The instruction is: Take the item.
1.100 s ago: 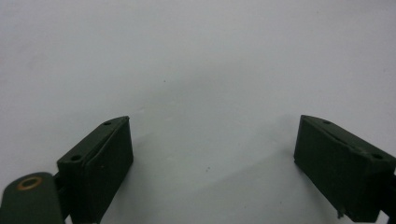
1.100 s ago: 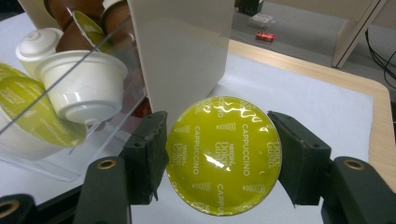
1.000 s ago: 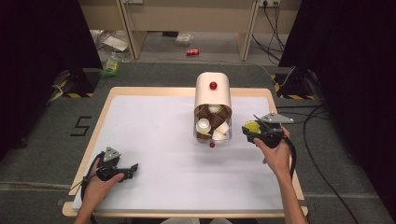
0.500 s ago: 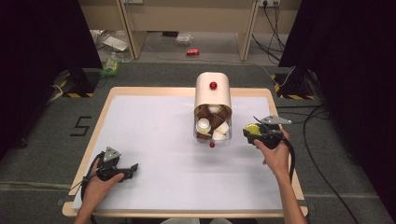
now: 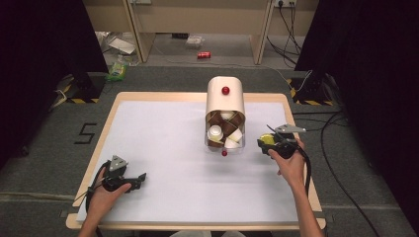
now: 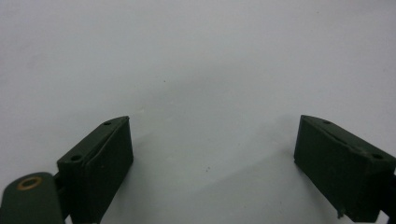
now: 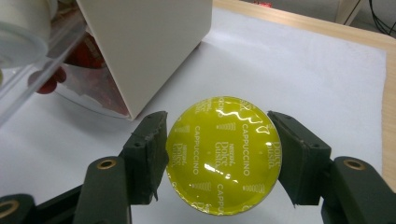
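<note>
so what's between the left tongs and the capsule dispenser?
Nothing: in the high view, bare white table cover runs from the left tongs to the capsule dispenser. The left gripper view shows blank cover between its wide-apart jaws.

The white table [image 5: 163, 148] is lit brightly and evenly from above, while both sides of the room around it are almost black. Near the table's front left corner, the left gripper [image 6: 212, 163] throws only soft, pale shadows between its jaws. On the yellow capsule [image 7: 223, 154] the foil lid carries wavy white glare. The dispenser [image 7: 140, 46] beside the capsule looks blurred at its clear front part. The high view is a little soft and grainy.
</note>
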Motion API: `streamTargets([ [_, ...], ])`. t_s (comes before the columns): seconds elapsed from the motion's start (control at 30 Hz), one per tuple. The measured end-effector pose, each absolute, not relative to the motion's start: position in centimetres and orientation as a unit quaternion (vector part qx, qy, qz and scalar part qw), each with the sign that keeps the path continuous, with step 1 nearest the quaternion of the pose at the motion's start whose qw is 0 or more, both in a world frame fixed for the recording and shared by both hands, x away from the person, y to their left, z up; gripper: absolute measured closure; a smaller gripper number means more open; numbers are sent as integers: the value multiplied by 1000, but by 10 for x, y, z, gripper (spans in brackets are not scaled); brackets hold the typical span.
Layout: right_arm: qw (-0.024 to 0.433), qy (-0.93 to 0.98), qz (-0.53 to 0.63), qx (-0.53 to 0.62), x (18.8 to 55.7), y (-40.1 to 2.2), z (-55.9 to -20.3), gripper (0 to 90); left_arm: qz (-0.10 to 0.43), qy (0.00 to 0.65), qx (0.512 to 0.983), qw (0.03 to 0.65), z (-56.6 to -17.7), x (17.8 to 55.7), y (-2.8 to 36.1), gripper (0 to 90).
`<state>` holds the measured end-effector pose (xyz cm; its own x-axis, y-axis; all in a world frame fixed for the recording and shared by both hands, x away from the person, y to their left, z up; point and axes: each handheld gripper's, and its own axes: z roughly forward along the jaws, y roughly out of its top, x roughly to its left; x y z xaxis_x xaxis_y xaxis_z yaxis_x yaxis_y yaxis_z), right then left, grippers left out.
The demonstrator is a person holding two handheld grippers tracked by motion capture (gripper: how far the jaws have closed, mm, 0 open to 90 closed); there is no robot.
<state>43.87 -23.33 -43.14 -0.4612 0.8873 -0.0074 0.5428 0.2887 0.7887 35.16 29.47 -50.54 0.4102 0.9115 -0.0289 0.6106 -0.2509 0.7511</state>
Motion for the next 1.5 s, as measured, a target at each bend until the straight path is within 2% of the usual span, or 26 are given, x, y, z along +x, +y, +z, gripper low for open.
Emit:
streamTargets([
  [0.77,207,792,337,465,448,-223,-464,407,213,500,762,354,-505,352,295,110],
  [1.2,195,797,333,465,450,-218,-470,404,213,500,762,354,-505,352,295,110],
  [1.5,192,788,344,474,447,-220,-467,257,213,500,762,354,-505,352,295,110],
])
